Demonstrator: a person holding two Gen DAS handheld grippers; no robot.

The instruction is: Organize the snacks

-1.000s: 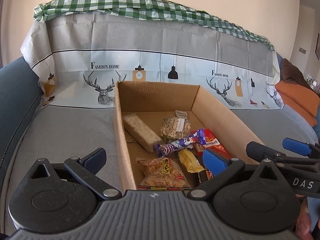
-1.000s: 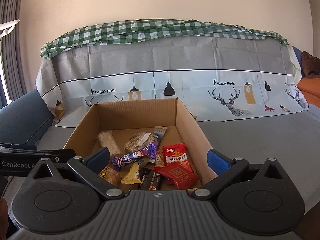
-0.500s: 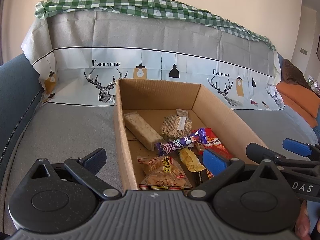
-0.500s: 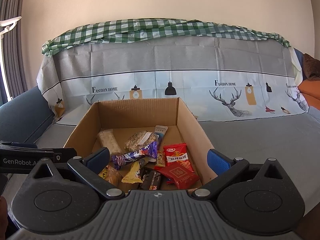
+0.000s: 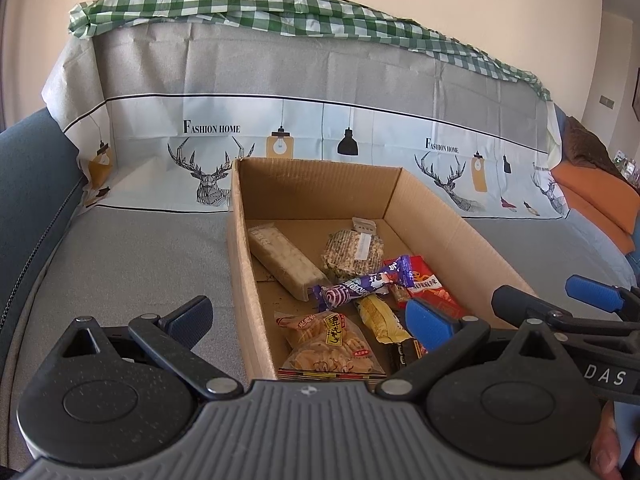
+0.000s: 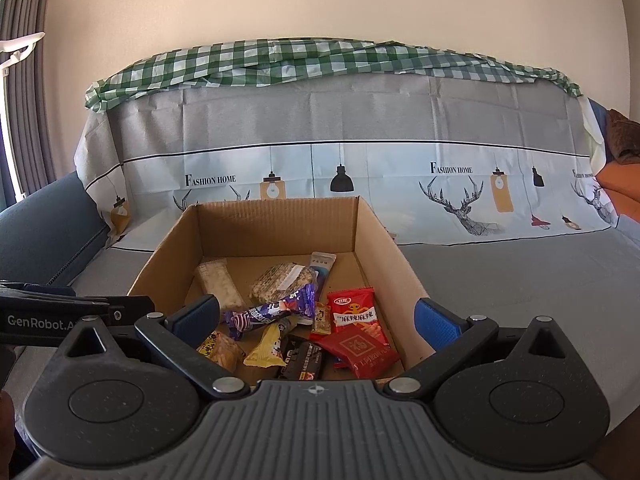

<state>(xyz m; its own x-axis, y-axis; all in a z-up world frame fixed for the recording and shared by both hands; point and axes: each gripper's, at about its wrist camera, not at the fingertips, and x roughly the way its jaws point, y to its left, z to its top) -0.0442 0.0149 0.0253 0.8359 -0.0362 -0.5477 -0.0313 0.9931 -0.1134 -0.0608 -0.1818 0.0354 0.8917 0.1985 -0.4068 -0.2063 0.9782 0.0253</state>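
An open cardboard box stands on the grey covered sofa seat. It holds several snack packets: a long tan bar, a round seeded cracker pack, a purple candy wrapper, a yellow packet, an orange chips bag, and red packets. My left gripper is open and empty, above the box's near left wall. My right gripper is open and empty, above the box's near end. It also shows in the left wrist view.
The sofa back carries a grey cloth printed with deer and lamps, topped by a green checked cloth. A blue armrest rises at the left. Orange and brown cushions lie at the right.
Both cameras have tilted slightly, so the box sits a little lower in view. Both grippers stay open. The snacks have not moved.
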